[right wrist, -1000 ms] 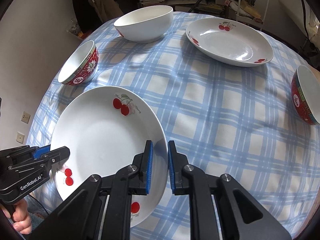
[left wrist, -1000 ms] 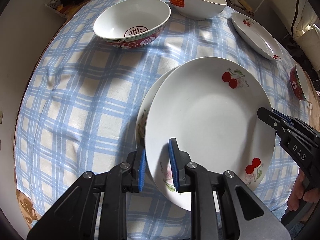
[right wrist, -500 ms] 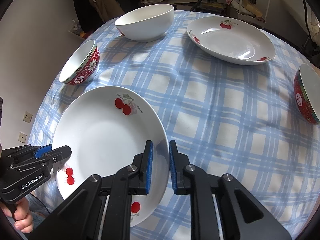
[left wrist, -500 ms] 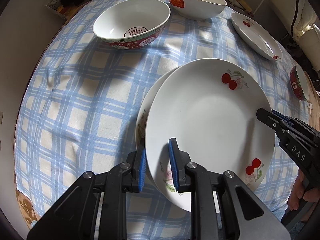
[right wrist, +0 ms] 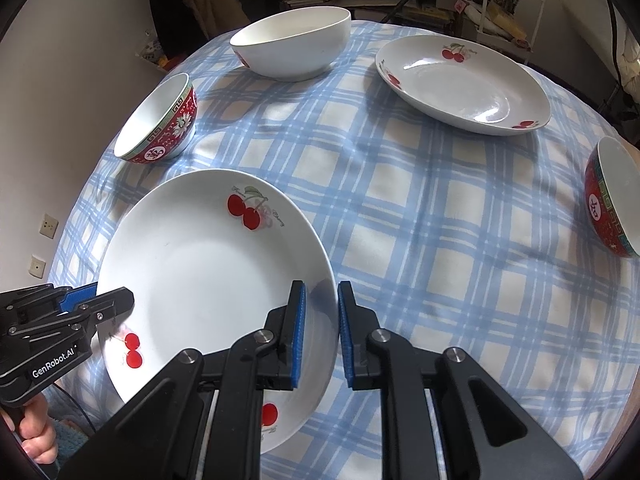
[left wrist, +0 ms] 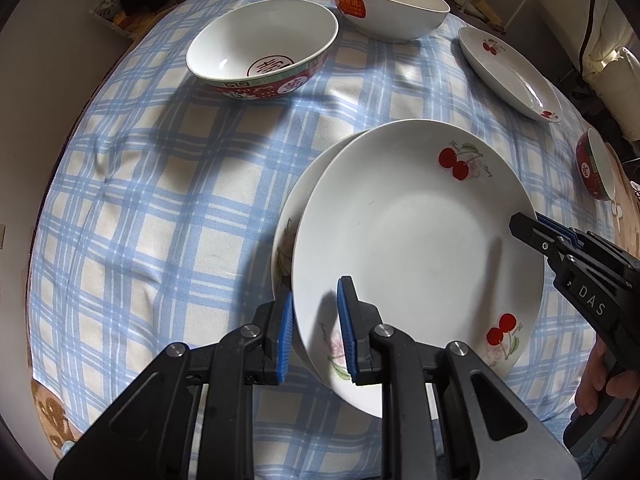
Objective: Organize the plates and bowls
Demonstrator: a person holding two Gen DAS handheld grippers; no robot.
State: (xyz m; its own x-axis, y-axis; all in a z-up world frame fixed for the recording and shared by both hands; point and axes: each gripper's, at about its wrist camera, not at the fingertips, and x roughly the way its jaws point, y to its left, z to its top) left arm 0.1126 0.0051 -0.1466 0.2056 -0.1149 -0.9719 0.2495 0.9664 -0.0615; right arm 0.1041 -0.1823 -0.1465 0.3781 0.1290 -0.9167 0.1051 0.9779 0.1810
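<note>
Straddling opposite rims of the top cherry plate (left wrist: 416, 240), left gripper (left wrist: 314, 330) & right gripper (right wrist: 320, 334) sit parted w/ pads off the rim; plate rests on a second plate (left wrist: 294, 208), near edge of checked tablecloth (right wrist: 440, 216).

Glossy white ceramic plates (left wrist: 416, 240) and bowls (left wrist: 260, 52) sit on a soft matt checked cloth (left wrist: 160, 200), beside matt black plastic grippers (left wrist: 312, 328) with ribbed blue pads (left wrist: 285, 336).
</note>
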